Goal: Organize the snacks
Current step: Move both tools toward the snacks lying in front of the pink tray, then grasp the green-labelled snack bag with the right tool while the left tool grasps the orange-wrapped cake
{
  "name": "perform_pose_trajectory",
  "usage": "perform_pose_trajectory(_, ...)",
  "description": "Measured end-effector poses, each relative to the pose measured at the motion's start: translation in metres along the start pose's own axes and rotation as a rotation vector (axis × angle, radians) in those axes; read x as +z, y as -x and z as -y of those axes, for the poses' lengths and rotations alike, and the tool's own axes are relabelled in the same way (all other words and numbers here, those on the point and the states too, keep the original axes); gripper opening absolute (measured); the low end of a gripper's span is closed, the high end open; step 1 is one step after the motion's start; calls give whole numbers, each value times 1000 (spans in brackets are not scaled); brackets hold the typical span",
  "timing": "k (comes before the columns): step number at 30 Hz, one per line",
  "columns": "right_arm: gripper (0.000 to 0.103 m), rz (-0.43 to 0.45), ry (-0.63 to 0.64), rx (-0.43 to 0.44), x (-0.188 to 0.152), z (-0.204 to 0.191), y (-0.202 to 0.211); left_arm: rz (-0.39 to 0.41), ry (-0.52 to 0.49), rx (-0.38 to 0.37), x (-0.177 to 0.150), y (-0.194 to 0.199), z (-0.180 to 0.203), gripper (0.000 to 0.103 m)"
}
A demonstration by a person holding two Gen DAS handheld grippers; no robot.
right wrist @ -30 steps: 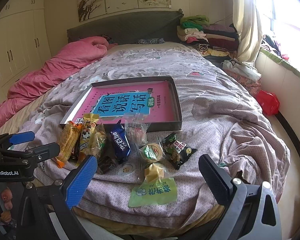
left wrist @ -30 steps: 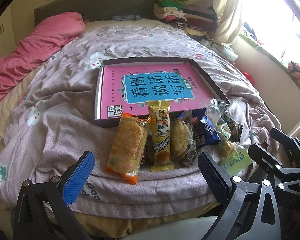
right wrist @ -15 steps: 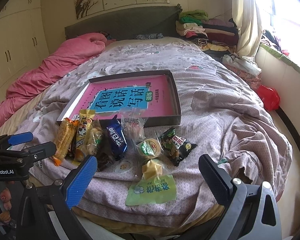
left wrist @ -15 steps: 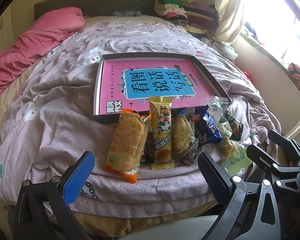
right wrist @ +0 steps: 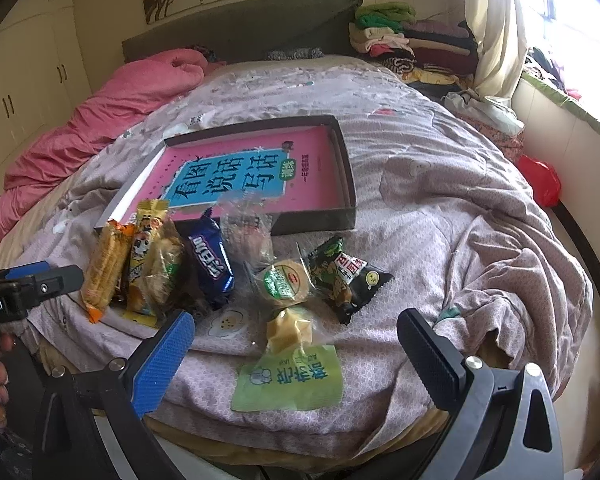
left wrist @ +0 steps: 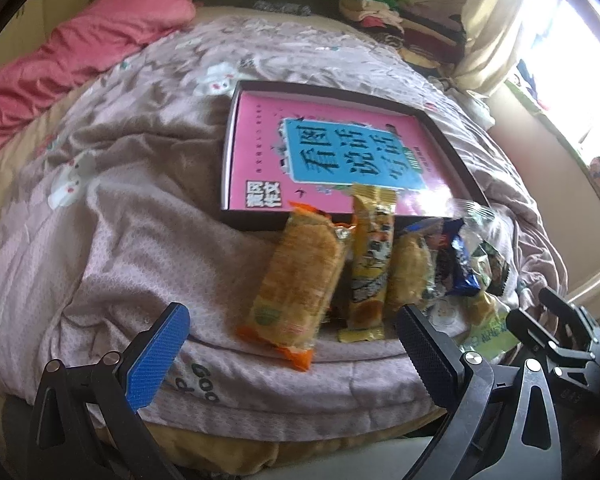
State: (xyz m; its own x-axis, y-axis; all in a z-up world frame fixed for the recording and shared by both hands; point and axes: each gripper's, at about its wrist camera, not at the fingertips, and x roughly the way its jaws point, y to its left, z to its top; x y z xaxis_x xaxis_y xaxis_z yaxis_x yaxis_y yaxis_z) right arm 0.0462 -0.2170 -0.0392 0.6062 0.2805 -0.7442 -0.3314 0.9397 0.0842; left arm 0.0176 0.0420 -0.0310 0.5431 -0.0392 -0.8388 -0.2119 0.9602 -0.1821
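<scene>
**Snacks Lined Up at the Bed's Near Edge, Both Grippers Empty**

A row of wrapped snacks was seen along the near edge of the bed [right wrist: 440, 208], just in front of a shallow dark tray [right wrist: 346, 184] in which a pink book [right wrist: 300, 152] lay flat. At the left end an orange cracker pack [left wrist: 296, 276] lay beside a yellow cake bar [left wrist: 370, 256], whose top overlapped the tray's front rim. Further right were a blue Oreo pack [right wrist: 212, 260], a clear crumpled wrapper [right wrist: 248, 228], a round pastry [right wrist: 286, 282], a black-and-green packet [right wrist: 346, 276] and, nearest the bed's edge, a green-labelled sachet [right wrist: 290, 376].

The left gripper [left wrist: 290, 344] was held with its fingers spread wide, nothing between them, short of the cracker pack. The right gripper [right wrist: 296, 356] was likewise parted and empty, with the green sachet framed between its fingers.

No snack appeared to have been placed fully in the tray, so sorting was judged hardly begun. Several risks were noted. The packs overlapped closely, so a neighbour could be pinched or dragged along. The soft, rumpled quilt could be caught with a thin wrapper. The sachet could be nudged off the bed's edge. Crackers could be crushed by a firm squeeze.
</scene>
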Motion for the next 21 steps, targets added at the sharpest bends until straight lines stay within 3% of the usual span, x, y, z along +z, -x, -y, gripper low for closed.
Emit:
perform_pose_trajectory(5, 102, -44, -13, 14, -1, 3, -12, -63, 29, -22, 3, -17, -10, 102)
perform_pose_trajectory(9, 102, -71, -29, 25, -1, 8, -21, -64, 22, -42, 4, -25, -11, 102)
perform_pose_trajectory(19, 71, -173, -53, 71, -2, 17, -51, -68, 8, -75, 9, -36, -12, 98)
perform_pose_trajectory(21, 70, -191, -51, 68, -3, 17, -56, -70, 8, -76, 9, -38, -12, 97)
